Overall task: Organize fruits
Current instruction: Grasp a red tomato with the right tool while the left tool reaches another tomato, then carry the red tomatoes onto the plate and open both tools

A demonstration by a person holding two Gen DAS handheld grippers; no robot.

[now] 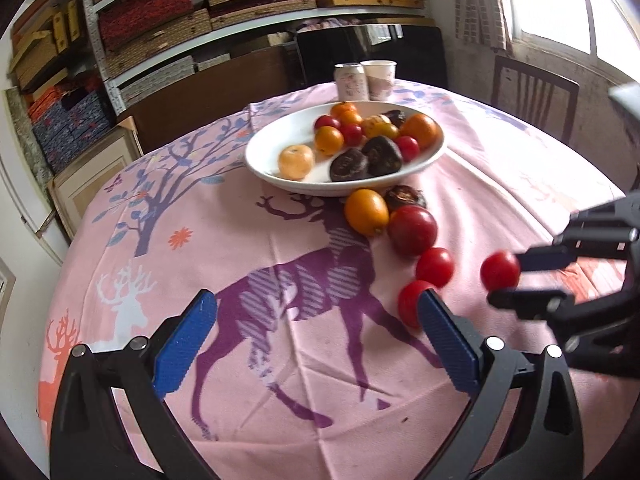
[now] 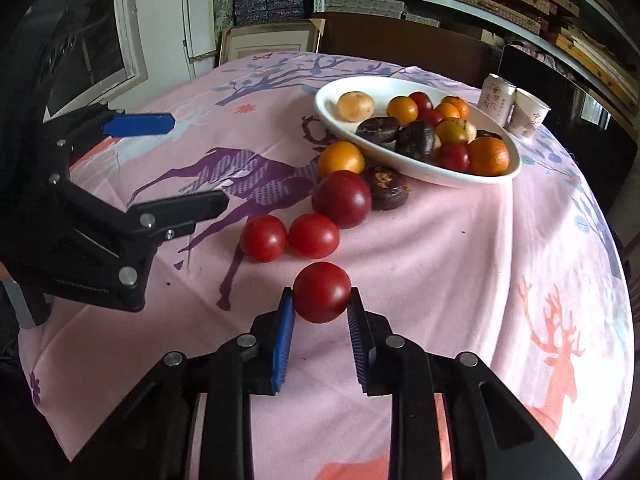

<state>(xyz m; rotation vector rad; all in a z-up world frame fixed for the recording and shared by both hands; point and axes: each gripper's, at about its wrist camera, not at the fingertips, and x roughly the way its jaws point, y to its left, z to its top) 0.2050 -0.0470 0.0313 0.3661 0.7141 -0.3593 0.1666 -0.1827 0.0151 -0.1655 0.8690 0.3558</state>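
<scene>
Shelving (image 1: 248, 8) stacked with flat woven and patterned boxes is filling the wall behind a round table, with a dark wooden chair (image 1: 534, 92) standing under a bright window (image 1: 568, 4). A pink tablecloth (image 1: 240, 240) printed with a purple deer, smaller white and orange deer and a blue-leaved tree is covering the table.

A white oval bowl (image 1: 272, 168) is sitting toward the far side of the cloth, holding oranges, small red fruits and dark brown fruits. Behind the bowl a drinks can (image 2: 496, 98) and a paper cup (image 2: 530, 116) are standing side by side; both are carrying Chinese characters too small to read.

Just in front of the bowl, a large orange fruit (image 1: 366, 212) and a dark brown fruit (image 1: 406, 197) are lying on the cloth, with a big red fruit (image 1: 412, 230) and two small red tomatoes (image 1: 435, 267) trailing away from the bowl in a line.

The right gripper (image 2: 322, 300) is pinching a red tomato (image 2: 322, 292) between its blue pads, nearer the camera than that line and well apart from the bowl. The left gripper (image 1: 316, 312) is hovering with its fingers spread wide, holding nothing, one pad overlapping the nearest tomato in the left wrist view.
</scene>
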